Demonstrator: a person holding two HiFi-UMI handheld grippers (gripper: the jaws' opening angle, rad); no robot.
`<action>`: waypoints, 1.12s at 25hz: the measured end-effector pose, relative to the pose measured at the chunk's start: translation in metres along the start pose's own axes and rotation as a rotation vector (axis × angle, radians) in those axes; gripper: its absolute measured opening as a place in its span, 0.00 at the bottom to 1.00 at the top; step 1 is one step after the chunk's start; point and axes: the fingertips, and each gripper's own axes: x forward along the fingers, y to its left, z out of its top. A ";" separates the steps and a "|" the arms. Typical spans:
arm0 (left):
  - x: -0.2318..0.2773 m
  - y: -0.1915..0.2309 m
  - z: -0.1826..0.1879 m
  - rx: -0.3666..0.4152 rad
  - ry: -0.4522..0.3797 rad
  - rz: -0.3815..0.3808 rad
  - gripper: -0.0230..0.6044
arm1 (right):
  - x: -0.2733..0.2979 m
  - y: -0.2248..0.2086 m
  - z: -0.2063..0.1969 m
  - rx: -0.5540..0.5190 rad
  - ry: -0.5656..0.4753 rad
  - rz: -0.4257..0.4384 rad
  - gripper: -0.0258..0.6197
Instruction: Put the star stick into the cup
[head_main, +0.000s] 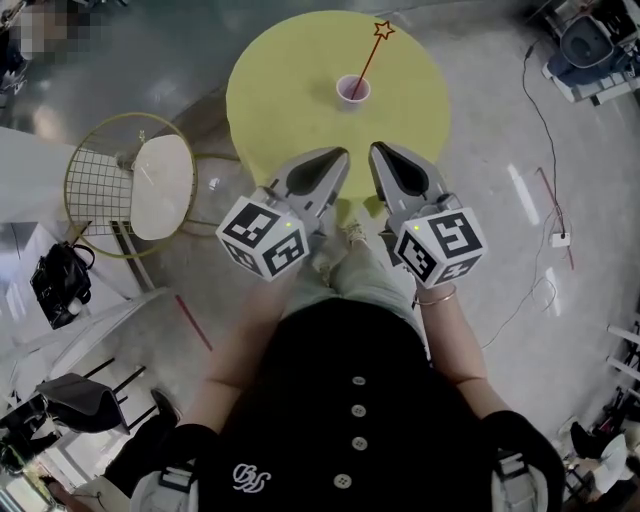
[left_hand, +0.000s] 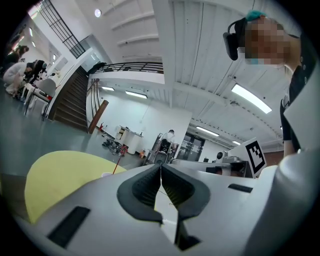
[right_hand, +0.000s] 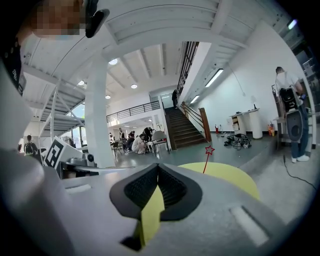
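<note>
Seeing the star stick (head_main: 368, 62) already standing in the cup (head_main: 352, 90), leaning toward the far right and poking its star out well past the rim. Finding the cup sitting on the far half of the round yellow table (head_main: 280, 100), a little right of the middle. Holding both claws at the near edge of the table, well apart from the cup. Holding the left gripper (head_main: 338, 155) with jaws pressed together on nothing. Holding the right gripper (head_main: 380, 152) likewise pressed together, pinching nothing, with only yellow tabletop showing through the gap below the pads. Judging the task as looking done.

Guessing at trouble from here:

- **The lean:** Leaning that far and reaching that high above a small, light-looking cup, so possibly tipping it toward the far right or sliding round the rim.
- **A bumped table:** Risking the same spill by bumping the near edge of the table with either claw, both hanging right by it.
- **A knocked stick:** Risking a knock on the stick by reaching forward with closed claws, the thin stem appearing in the gripper views only as a fine red line and being hard to judge.
- **Stepping away:** Minding the wire chair (head_main: 130, 185) at the left and the cable (head_main: 545, 130) trailing on the floor at the right, either one catching a foot and jolting the table.
</note>
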 end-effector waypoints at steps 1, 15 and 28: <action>-0.002 -0.002 0.000 0.001 -0.002 -0.003 0.06 | -0.002 0.004 0.000 0.002 -0.003 0.003 0.04; -0.024 -0.028 -0.006 0.015 0.002 -0.053 0.06 | -0.028 0.025 -0.002 0.002 -0.040 -0.045 0.04; -0.036 -0.030 -0.011 0.001 0.016 -0.055 0.06 | -0.040 0.037 0.001 -0.010 -0.073 -0.073 0.04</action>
